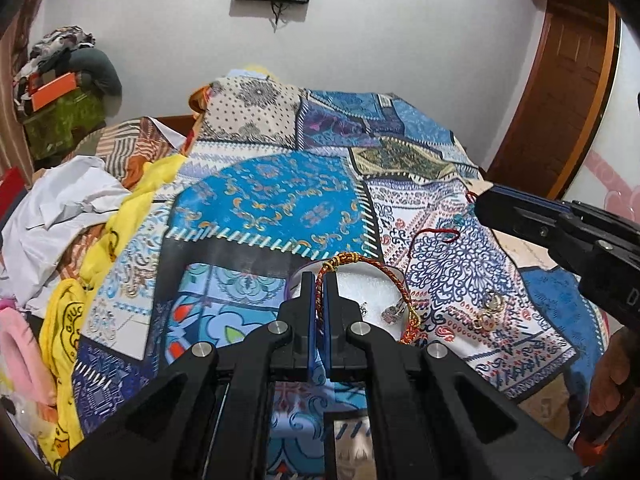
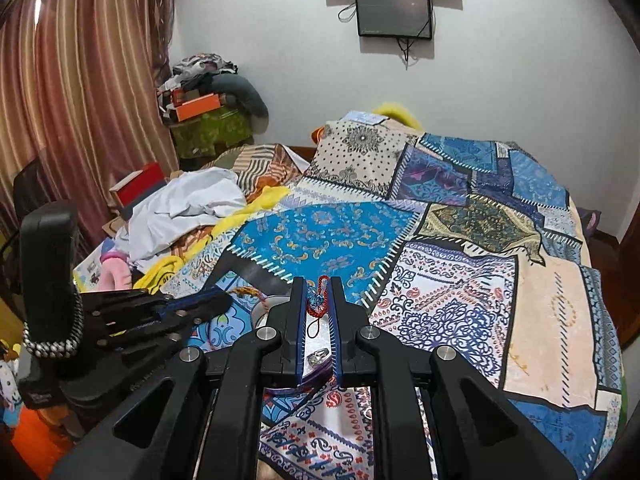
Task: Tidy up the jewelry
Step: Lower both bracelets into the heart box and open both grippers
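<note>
My left gripper (image 1: 319,280) is shut on a red-and-gold braided bracelet (image 1: 384,270), which loops over a round white box (image 1: 360,292) on the patchwork bedspread. Silver pieces (image 1: 391,313) lie inside the box. Gold earrings (image 1: 489,312) lie on the cloth to its right. My right gripper (image 2: 318,284) is shut on a red cord charm with a blue knot (image 2: 317,301), held above the box; a silver ring (image 2: 317,357) shows between its fingers. In the left wrist view the right gripper (image 1: 480,204) hangs at the right, a red cord (image 1: 436,234) trailing under it.
The patchwork bedspread (image 2: 460,280) covers the bed. White, yellow and pink clothes (image 1: 68,216) pile along its left side. A curtain (image 2: 80,100), a stacked corner shelf (image 2: 208,120) and a wall screen (image 2: 394,12) stand behind. A wooden door (image 1: 560,92) is at the right.
</note>
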`<state>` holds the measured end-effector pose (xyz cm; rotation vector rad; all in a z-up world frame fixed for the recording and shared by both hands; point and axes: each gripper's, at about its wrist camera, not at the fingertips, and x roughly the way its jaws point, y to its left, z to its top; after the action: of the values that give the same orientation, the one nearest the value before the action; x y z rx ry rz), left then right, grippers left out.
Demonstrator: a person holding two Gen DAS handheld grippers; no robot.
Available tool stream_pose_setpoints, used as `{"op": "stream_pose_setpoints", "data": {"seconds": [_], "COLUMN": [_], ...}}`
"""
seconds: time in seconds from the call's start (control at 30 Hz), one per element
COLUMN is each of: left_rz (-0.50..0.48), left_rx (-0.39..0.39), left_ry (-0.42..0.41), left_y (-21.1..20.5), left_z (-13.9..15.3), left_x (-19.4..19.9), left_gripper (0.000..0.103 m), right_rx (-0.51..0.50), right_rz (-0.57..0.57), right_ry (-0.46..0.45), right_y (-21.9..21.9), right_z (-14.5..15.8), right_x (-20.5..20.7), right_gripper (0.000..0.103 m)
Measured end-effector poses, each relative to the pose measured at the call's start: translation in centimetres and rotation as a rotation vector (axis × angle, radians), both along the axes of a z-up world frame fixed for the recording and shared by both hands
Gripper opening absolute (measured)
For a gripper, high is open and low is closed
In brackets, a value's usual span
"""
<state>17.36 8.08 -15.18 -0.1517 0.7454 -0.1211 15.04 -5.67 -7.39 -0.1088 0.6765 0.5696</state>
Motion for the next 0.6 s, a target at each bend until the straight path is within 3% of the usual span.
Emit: {"op": "stream_pose_setpoints", "data": {"seconds": [0.6], "left_rz": [-0.049], "left_rx": [-0.006], "left_ry": [0.044], "left_y": [-0.5], "left_z": [-2.2], "left_x": [2.8], "left_gripper": [0.001], "right_rx": [0.004], "right_rz": [0.033], "right_ry": [0.075], "right_y": [1.7], "right_z": [-2.5], "right_x": [1.8], "right_gripper": [0.009]}}
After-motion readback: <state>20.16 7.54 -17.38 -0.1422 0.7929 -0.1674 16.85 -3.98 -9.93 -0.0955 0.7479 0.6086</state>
